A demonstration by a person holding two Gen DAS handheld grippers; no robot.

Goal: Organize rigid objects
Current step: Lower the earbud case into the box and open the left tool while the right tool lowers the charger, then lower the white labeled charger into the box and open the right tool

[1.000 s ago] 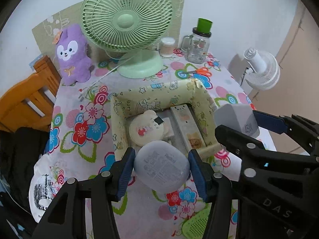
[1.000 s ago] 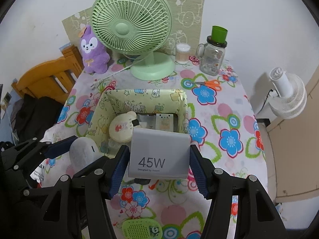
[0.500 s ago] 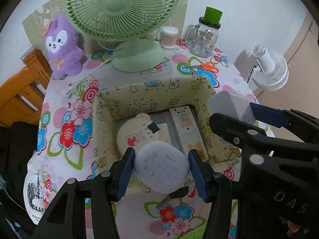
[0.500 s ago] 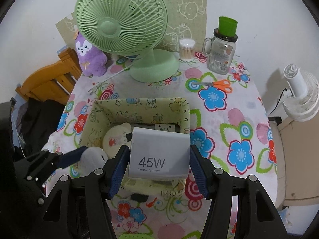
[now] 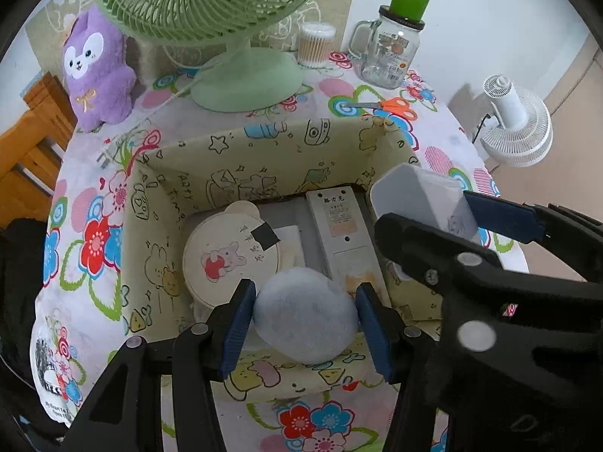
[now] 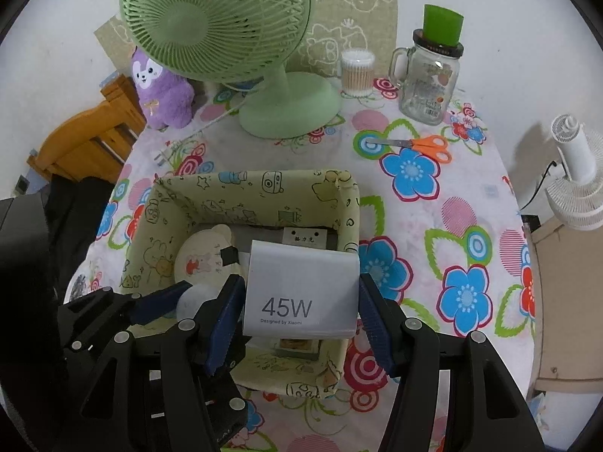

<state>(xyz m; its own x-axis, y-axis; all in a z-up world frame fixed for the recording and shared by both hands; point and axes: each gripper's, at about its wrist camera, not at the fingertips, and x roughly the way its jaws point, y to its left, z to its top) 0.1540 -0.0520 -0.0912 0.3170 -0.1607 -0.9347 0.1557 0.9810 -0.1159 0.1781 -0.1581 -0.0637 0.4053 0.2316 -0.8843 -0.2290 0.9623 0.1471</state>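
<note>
Left gripper [image 5: 304, 316] clamps the round white case [image 5: 305, 314], right gripper [image 6: 299, 299] clamps the charger [image 6: 301, 290]; both hang directly over the fabric bin [image 6: 264, 188], charger toward its right wall.

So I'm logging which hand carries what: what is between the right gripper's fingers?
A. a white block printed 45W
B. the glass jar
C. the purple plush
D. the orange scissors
A: the right gripper is clamped on the white 45W block above the fabric box, while the scissors, jar and plush sit apart on the table.
</note>
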